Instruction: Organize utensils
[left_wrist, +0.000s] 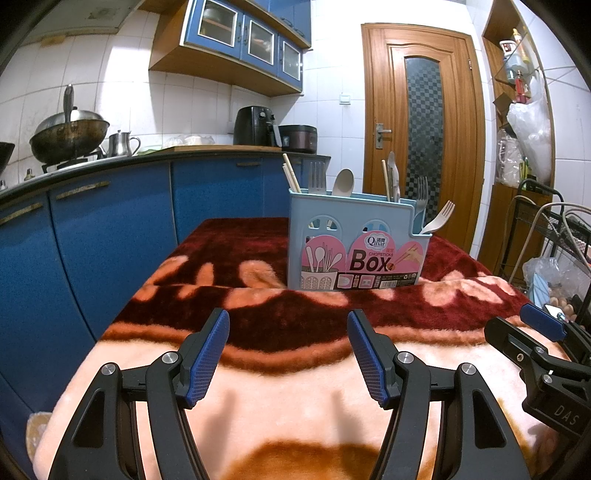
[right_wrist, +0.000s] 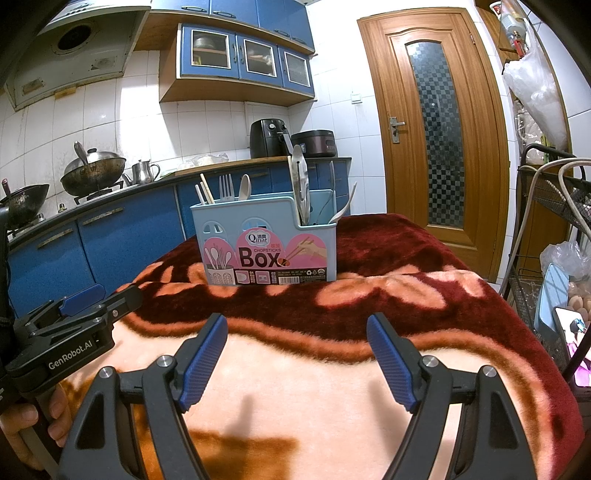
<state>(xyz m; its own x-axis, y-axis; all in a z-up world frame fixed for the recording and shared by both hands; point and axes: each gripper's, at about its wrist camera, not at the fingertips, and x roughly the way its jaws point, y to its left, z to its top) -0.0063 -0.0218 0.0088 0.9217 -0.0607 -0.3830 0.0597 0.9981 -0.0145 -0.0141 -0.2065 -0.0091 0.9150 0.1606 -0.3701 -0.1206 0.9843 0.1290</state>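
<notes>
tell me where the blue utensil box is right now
The blue utensil box stands upright on the red and peach blanket, ahead of both open grippers, centre-right in the left wrist view and centre-left in the right, before the blue cabinets.

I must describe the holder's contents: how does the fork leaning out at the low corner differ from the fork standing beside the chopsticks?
The leaning fork is cream, tilts outward and sits in the low front compartment of the blue box. The standing fork is greyer, upright and sits in the taller back section. Both point tines up.
</notes>
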